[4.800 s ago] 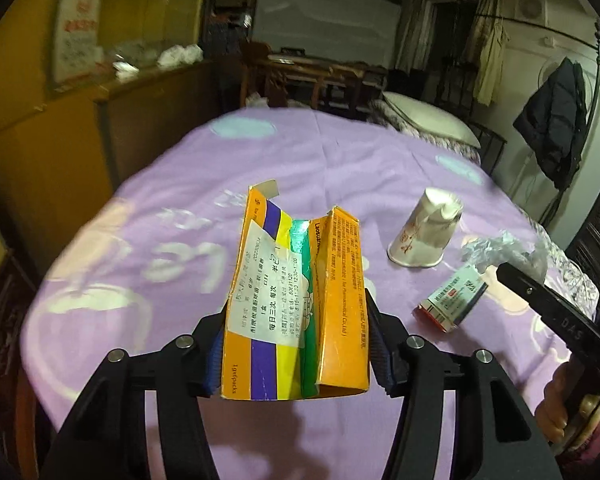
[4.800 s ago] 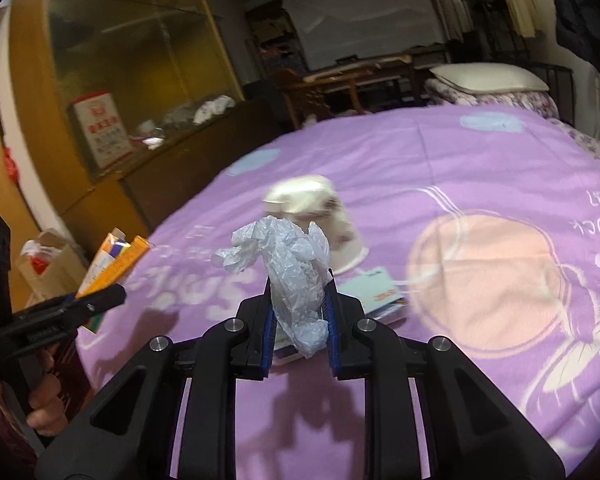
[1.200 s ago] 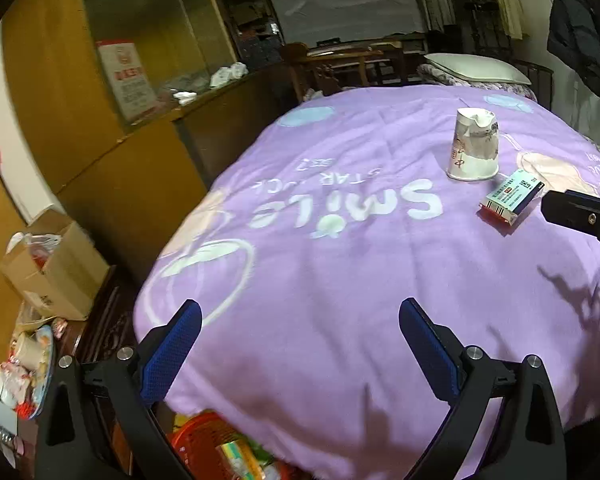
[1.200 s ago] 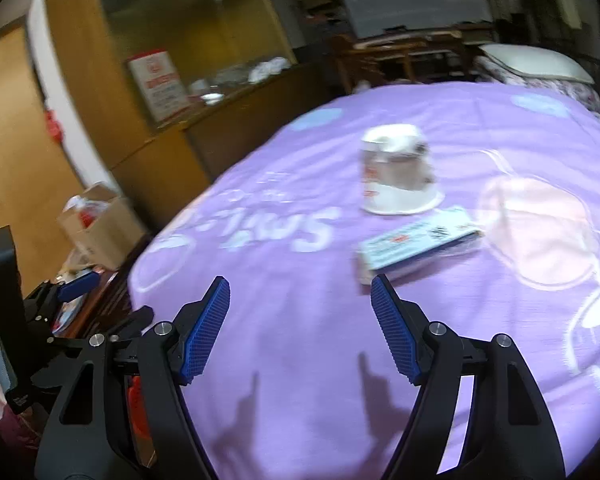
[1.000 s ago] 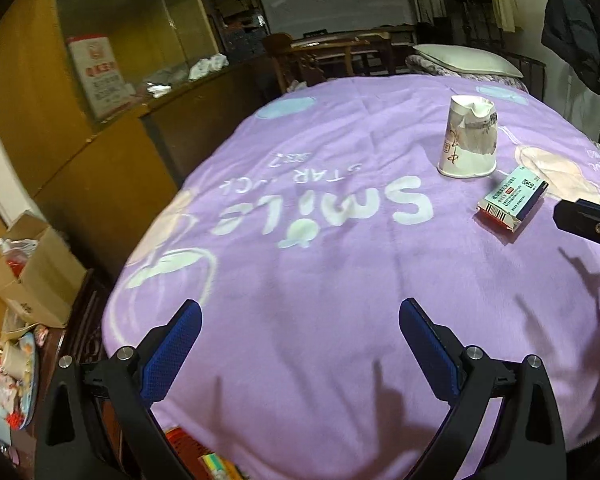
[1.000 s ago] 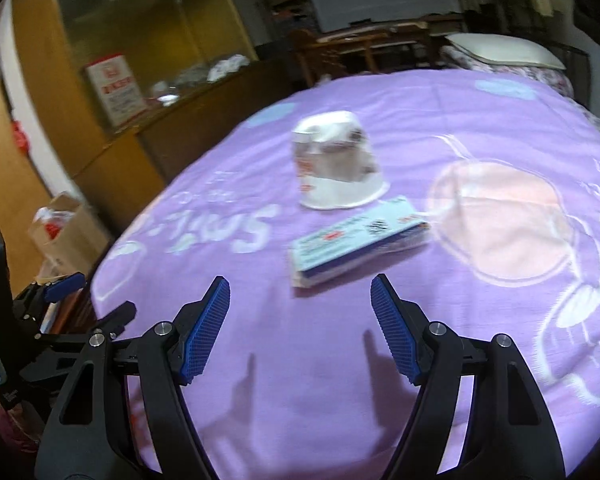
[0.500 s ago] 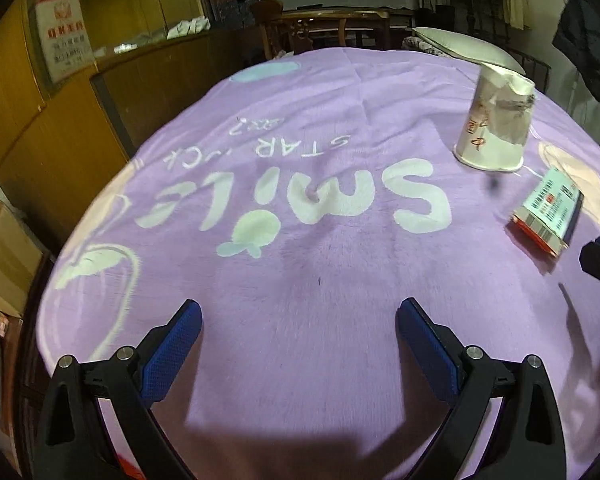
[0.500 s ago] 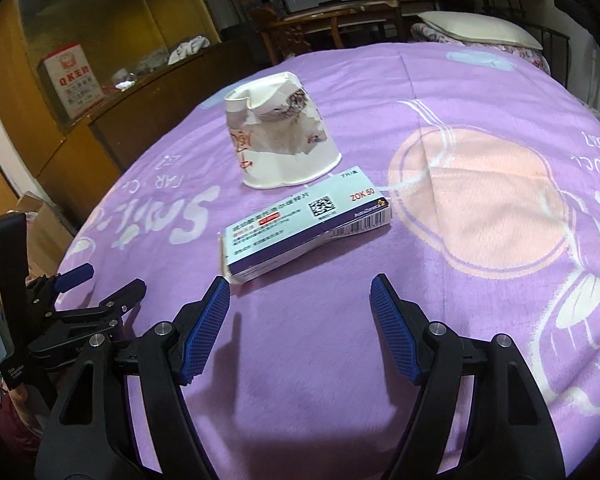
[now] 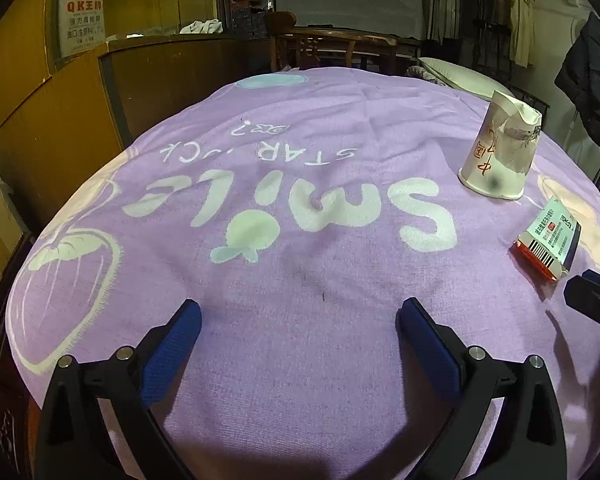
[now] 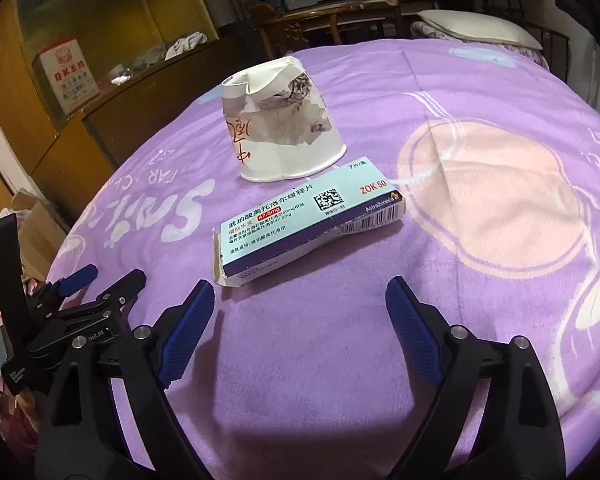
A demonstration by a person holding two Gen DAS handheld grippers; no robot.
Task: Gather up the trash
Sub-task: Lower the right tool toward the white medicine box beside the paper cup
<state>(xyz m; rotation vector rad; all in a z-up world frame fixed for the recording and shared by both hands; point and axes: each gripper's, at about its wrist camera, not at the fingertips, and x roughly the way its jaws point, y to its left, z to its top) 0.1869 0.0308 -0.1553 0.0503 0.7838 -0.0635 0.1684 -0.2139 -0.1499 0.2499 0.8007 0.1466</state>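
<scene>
A flat pale-blue medicine box [image 10: 300,220] lies on the purple tablecloth [image 10: 480,240], just beyond my right gripper [image 10: 298,300]. That gripper's jaws are opening and hold nothing. Behind the box stands a crumpled white paper cup [image 10: 280,128], upside down. In the left wrist view the cup [image 9: 500,152] and the box [image 9: 548,244] lie far right. My left gripper [image 9: 298,316] hangs open and empty over the cloth's near edge, and it also shows at the left as the left gripper [image 10: 100,280] in the right wrist view.
A wooden cabinet [image 9: 80,100] with a red-and-white sign [image 9: 82,16] runs along the left. Cardboard boxes [image 10: 32,220] sit on the floor by the table's left side. A wooden chair [image 9: 320,48] and a pillow [image 9: 460,76] lie beyond the table.
Both grippers have come down and in toward the table, so cup and box look larger. The right jaws stand wider than half a second ago. The floor and red basket have left the left view.
</scene>
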